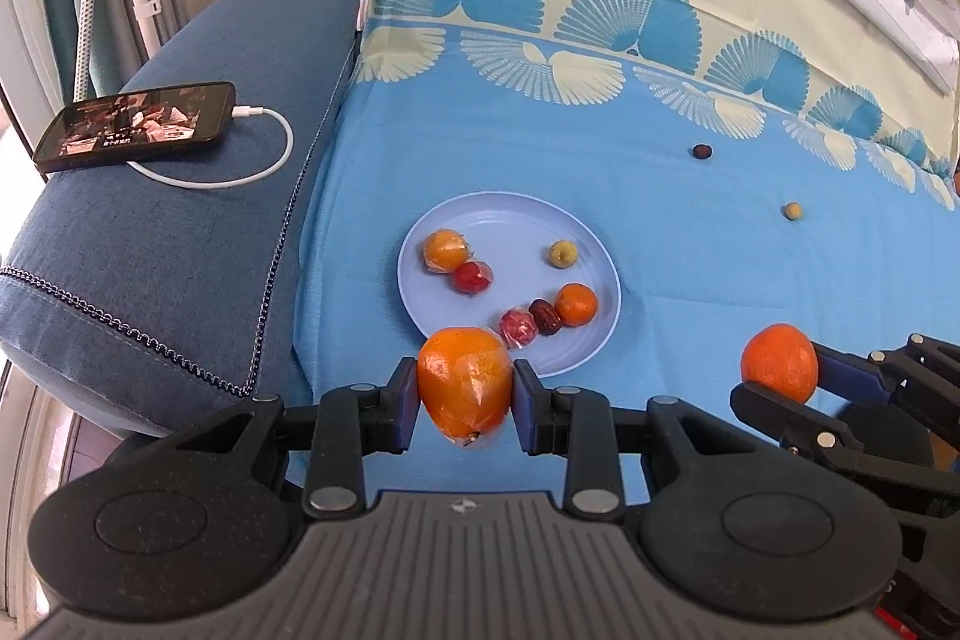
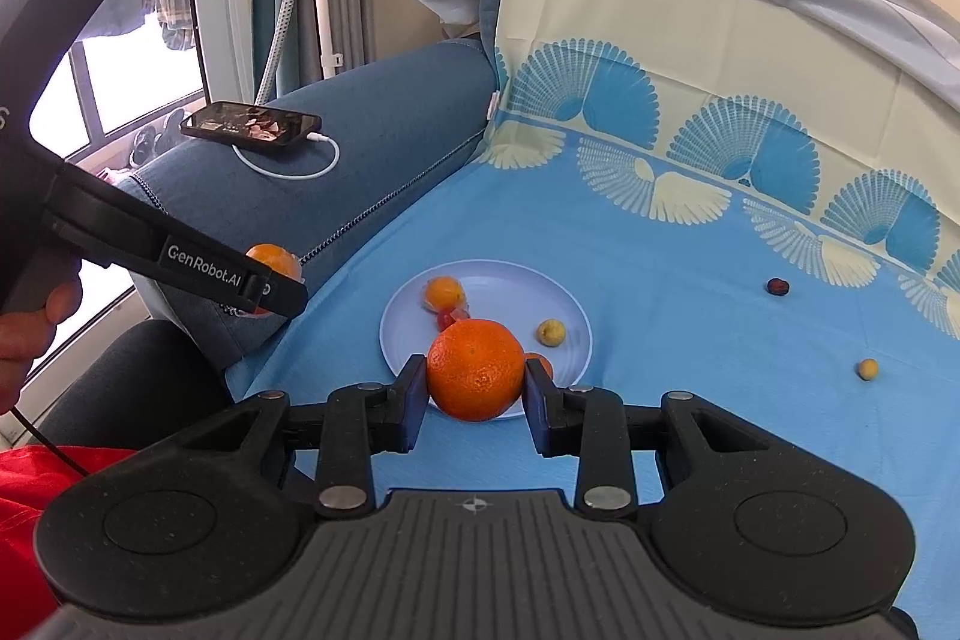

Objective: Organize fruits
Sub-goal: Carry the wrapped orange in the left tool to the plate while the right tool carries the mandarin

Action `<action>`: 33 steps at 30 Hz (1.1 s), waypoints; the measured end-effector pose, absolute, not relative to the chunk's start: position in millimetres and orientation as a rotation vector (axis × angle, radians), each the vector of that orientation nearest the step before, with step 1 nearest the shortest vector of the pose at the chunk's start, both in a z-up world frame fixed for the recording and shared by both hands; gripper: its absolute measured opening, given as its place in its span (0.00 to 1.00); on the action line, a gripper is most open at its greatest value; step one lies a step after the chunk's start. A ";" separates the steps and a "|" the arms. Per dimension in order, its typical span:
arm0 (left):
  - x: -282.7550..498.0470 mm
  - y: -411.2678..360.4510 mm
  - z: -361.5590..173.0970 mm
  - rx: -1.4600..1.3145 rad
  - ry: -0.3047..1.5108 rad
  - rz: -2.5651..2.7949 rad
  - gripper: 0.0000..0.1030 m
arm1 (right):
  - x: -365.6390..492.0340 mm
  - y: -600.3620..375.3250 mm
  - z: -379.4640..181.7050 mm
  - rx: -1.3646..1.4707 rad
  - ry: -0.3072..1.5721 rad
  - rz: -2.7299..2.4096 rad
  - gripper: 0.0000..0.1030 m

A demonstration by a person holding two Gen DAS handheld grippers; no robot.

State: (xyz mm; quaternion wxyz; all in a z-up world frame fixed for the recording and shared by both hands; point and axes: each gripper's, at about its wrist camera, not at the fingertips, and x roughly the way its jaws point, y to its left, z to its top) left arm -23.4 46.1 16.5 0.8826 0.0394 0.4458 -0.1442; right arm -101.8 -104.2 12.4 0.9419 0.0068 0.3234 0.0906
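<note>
Nearest in the left wrist view, the left gripper [image 1: 465,394] is clenched on a plastic-wrapped orange [image 1: 465,385], held just above the near rim of a pale blue plate [image 1: 516,220]. To its right, the right gripper [image 2: 476,381] grips a bare orange [image 2: 476,369], also raised near the plate's front edge. The step in hand looks like setting both fruits onto the plate: each is best lowered over a bare patch before release, 1 at a time, so neither rolls off or knocks the fruit already there. The plate sits on a blue patterned bed sheet [image 1: 690,250] and holds 6 small fruits, some wrapped: 2 orange, 2 red, 1 dark, 1 yellow-green. Farther back, a dark small fruit [image 1: 702,152] and a yellow small fruit [image 1: 792,212] lie loose on the sheet, well apart from the plate.
</note>
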 end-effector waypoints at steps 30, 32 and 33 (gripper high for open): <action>71.0 29.0 -27.8 0.092 1.004 -0.238 0.34 | -15.7 -108.1 -36.9 0.069 0.793 0.161 0.34; 81.2 24.8 -36.1 0.093 1.020 -0.234 0.34 | -5.2 -111.0 -44.3 0.072 0.807 0.159 0.34; 85.4 22.8 -39.9 0.093 1.027 -0.235 0.34 | 0.6 -113.4 -48.3 0.078 0.816 0.153 0.34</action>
